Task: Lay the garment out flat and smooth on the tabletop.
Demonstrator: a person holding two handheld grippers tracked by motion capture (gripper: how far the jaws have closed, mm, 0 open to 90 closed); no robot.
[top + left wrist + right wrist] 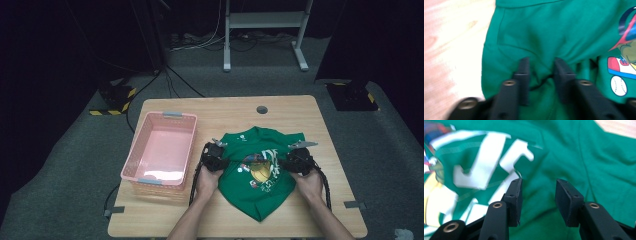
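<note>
Green T-shirt [260,172] lies mid-tabletop, collar toward the far edge, long axis running far to near. Left gripper [541,75] sits on its left side, right gripper [538,195] on its right, both parted, pinching nothing; pink basket [162,145] waits left.

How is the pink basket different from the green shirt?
The basket is pink, stiff and box-shaped; the shirt is green, soft and lies flat and crumpled. The basket holds nothing that shows and no gripper touches it; the shirt has a picture and white letters, with the left gripper and right gripper at its sides. Both rest on the table.
</note>
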